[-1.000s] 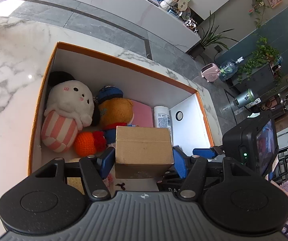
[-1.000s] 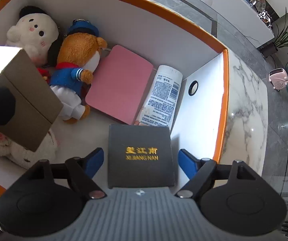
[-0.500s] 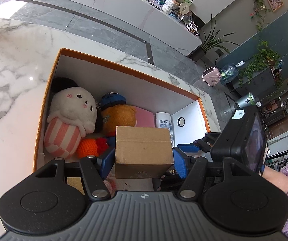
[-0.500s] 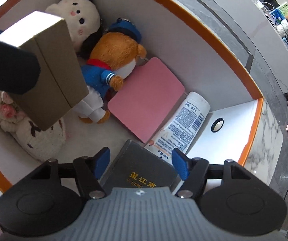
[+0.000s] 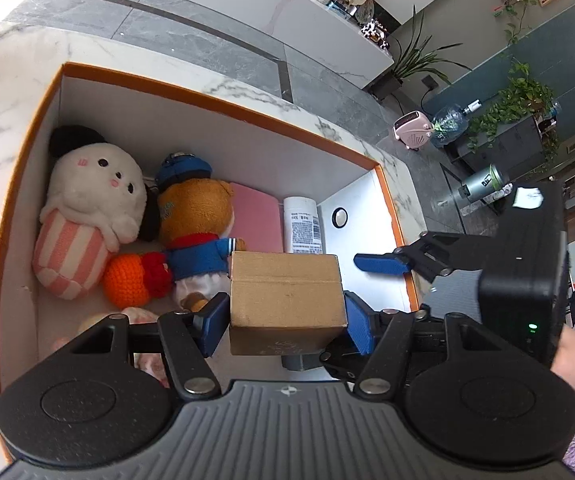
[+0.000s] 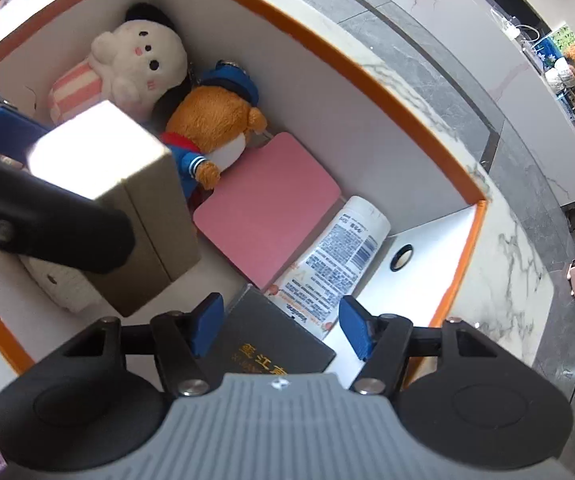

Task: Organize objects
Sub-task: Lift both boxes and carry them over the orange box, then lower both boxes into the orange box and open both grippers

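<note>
An orange-rimmed white box (image 5: 215, 104) sits on a marble top. Inside lie a white plush (image 5: 95, 188), a bear in blue (image 5: 195, 220), an orange crochet toy (image 5: 131, 280), a pink pad (image 5: 255, 220) and a white lotion tube (image 5: 303, 224). My left gripper (image 5: 283, 320) is shut on a small cardboard box (image 5: 287, 300), held above the box's inside. My right gripper (image 6: 279, 324) is open above a dark book (image 6: 271, 340) with gold letters that lies in the box by the tube (image 6: 335, 256). The cardboard box (image 6: 135, 208) shows at left in the right wrist view.
The marble top (image 5: 3, 92) surrounds the box. Beyond it are a grey floor, a long white counter (image 5: 287, 12) with small items, plants and a pink heater (image 5: 411, 132). Another pale plush (image 6: 59, 284) lies under the cardboard box.
My right gripper has pulled back and up from the dark book, jaws open, and the book stays in the box. My left gripper still holds the cardboard box, shifted slightly.
</note>
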{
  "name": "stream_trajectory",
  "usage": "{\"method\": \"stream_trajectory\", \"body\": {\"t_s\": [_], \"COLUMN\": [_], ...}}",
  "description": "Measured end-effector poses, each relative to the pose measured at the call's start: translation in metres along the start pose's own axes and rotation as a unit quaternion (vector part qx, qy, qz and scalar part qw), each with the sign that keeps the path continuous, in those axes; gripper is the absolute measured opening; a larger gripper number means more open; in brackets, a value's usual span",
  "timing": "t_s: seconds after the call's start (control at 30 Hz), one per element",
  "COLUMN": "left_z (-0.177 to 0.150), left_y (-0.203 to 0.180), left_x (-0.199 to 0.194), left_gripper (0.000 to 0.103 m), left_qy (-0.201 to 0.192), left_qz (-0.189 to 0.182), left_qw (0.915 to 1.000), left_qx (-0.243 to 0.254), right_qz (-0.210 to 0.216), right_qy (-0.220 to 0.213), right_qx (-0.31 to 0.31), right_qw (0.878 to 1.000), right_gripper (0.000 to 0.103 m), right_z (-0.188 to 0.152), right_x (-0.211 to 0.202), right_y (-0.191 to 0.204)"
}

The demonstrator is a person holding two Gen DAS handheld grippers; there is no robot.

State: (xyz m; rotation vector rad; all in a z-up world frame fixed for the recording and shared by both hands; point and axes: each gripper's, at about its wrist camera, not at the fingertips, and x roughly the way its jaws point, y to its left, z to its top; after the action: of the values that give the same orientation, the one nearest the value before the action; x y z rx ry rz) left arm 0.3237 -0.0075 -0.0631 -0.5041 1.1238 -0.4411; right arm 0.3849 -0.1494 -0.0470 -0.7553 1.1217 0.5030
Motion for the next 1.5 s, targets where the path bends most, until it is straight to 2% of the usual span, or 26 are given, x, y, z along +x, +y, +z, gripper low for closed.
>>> {"method": "stream_trajectory", "body": {"t_s": [0.13,0.23,0.37,0.57,0.7,1.07,1.27,1.4,1.5], "left_z": [0.001,0.001,0.003,-0.003,-0.007,-0.007,0.001,0.003,0.005], "left_y": [-0.002,-0.006,-0.012,-0.036,-0.052,-0.045,-0.032,-0.028,-0.022], "left_x": [0.018,0.03,0.043,0.051,0.053,0.062,0.058,0.045,0.034], "left_gripper": [0.071,0.071,0.071,0.07,0.068,0.068,0.07,0.069,0.058], "left_qy": [0.021,0.024,0.038,0.028,0.015,0.003,0.018,0.005,0.004], "left_qz": [-0.012,0.014,0.04,0.102,0.156,0.154,0.11,0.094,0.071], "left_qw": [0.9995,0.9996,0.9985,0.9923,0.9811,0.9846,0.9927,0.9947,0.997], "left_qx": [-0.017,-0.008,0.003,0.065,0.113,0.083,0.045,0.042,0.03], "right_qz": [-0.024,-0.004,-0.013,-0.001,-0.001,0.001,0.002,0.016,0.044], "right_qy": [-0.021,-0.041,-0.05,-0.062,-0.068,-0.069,-0.068,-0.068,-0.078], "right_qx": [-0.006,0.016,0.01,0.014,0.007,-0.006,0.001,0.024,0.05], "right_qw": [0.999,0.999,0.999,0.998,0.998,0.998,0.998,0.997,0.995], "right_gripper": [0.065,0.065,0.065,0.064,0.064,0.064,0.063,0.056,0.054], "right_z": [-0.014,-0.024,-0.031,-0.034,-0.04,-0.045,-0.042,-0.042,-0.042], "right_x": [-0.019,-0.031,-0.028,-0.02,-0.025,-0.021,-0.019,-0.017,-0.017], "right_y": [-0.007,-0.012,-0.008,-0.015,-0.011,-0.005,-0.005,-0.008,-0.014]}}
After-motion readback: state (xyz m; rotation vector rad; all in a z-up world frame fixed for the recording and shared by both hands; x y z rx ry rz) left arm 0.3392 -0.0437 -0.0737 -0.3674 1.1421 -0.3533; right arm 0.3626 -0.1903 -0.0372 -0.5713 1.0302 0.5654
